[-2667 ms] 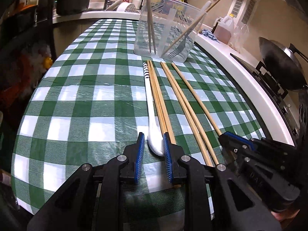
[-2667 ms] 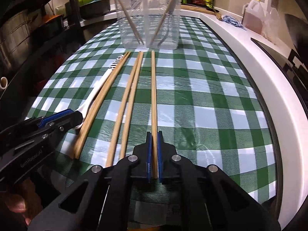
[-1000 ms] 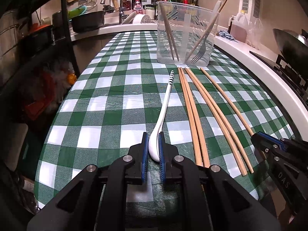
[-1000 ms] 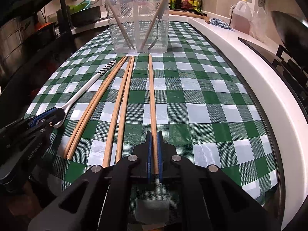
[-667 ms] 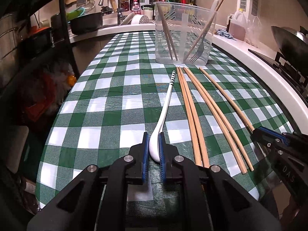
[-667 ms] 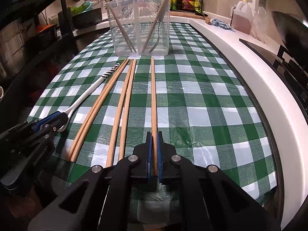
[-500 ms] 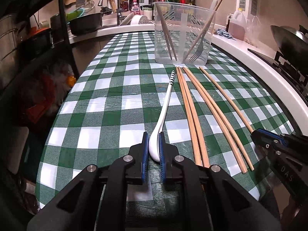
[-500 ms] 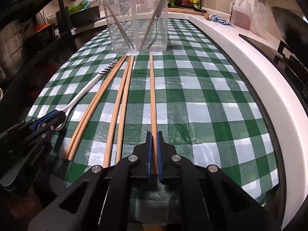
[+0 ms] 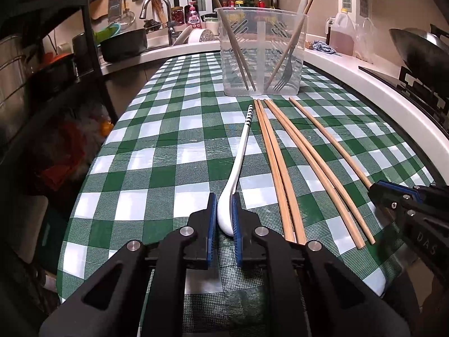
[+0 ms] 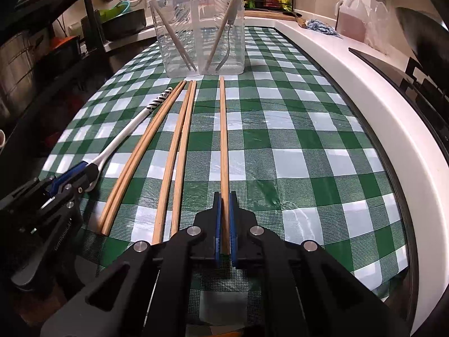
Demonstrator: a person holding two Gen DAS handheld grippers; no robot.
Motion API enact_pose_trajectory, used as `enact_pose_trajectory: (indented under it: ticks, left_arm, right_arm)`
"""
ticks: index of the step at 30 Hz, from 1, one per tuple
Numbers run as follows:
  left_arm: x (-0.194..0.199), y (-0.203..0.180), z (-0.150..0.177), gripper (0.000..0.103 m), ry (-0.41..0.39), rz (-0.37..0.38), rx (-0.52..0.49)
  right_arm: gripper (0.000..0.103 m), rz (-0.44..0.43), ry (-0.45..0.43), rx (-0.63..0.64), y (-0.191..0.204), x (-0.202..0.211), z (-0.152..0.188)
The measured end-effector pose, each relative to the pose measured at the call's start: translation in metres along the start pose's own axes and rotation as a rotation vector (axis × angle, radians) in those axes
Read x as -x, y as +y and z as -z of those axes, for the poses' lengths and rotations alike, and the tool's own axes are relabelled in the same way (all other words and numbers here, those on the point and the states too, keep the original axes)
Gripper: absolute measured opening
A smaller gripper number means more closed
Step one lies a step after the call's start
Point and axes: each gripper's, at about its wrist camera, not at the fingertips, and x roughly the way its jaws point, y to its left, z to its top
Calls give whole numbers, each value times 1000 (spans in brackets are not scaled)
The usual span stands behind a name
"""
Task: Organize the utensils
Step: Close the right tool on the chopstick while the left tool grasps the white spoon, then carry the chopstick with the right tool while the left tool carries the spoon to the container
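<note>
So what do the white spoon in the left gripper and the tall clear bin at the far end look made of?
White spoon: glossy, opaque, striped handle end; ceramic or melamine, can't tell. Clear bin: translucent, slightly frosted plastic; the utensils inside show through its wall.

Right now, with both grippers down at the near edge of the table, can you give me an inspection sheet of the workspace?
Surface: green and white checked tablecloth, flat, no spills seen.
Job's things: white spoon and five loose chopsticks lie side by side, pointing at the clear tub. The tub holds chopsticks and a fork.
Clutter: nothing seen on the cloth besides the utensils.
Grippers: left gripper shut on the spoon's bowl; right gripper shut on the single chopstick at the right of the row.
Cables: nothing seen.
Surroundings: sink tap, dark pan, oil jug, wok on the stove, shelf rack at left.
</note>
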Motion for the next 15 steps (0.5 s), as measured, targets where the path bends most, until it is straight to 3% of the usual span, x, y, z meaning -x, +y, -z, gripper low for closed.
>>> enact_pose_trajectory:
  ticks: [5,15]
  left_arm:
    - [7,5,-3,10,-14,-4,1]
    - [44,13,-18,11,-123,-41,-14]
  right_arm:
    - [5,8,-85,25,1,19,-8]
    - [5,7,-233,45,-1,53,-23]
